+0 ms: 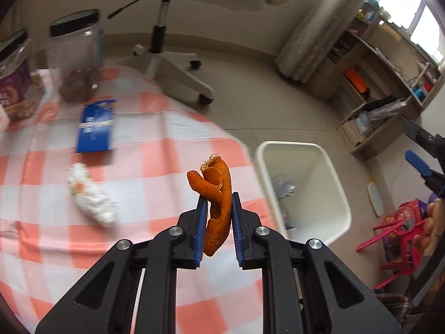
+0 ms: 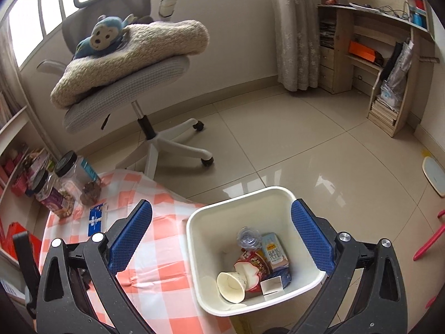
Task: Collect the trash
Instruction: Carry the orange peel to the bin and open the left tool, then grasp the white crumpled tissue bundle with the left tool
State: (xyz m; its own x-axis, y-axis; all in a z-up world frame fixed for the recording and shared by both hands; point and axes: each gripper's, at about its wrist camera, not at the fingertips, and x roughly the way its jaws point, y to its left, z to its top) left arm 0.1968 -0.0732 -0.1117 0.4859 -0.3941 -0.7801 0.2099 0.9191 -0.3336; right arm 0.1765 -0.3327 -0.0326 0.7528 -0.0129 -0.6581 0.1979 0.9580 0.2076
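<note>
My left gripper (image 1: 219, 203) is shut on a curled orange peel (image 1: 215, 194) and holds it above the checked tablecloth (image 1: 155, 150), left of the white trash bin (image 1: 336, 194). A crumpled white tissue (image 1: 91, 197) lies on the cloth to the left of it. My right gripper (image 2: 222, 233) is open and empty above the bin (image 2: 192, 231), which holds a paper cup (image 2: 230, 286), a drink carton (image 2: 274, 250), a crushed plastic bottle (image 2: 249, 236) and wrappers. The right gripper's blue pad (image 1: 418, 164) also shows at the right edge of the left wrist view.
A blue packet (image 1: 96, 125) and two black-lidded clear jars (image 1: 75, 55) stand at the table's far side. A white office chair (image 2: 125, 83) with a folded blanket and a plush toy stands behind. Wooden shelves (image 2: 389, 69) line the right wall. A red child's chair (image 1: 397, 236) is at right.
</note>
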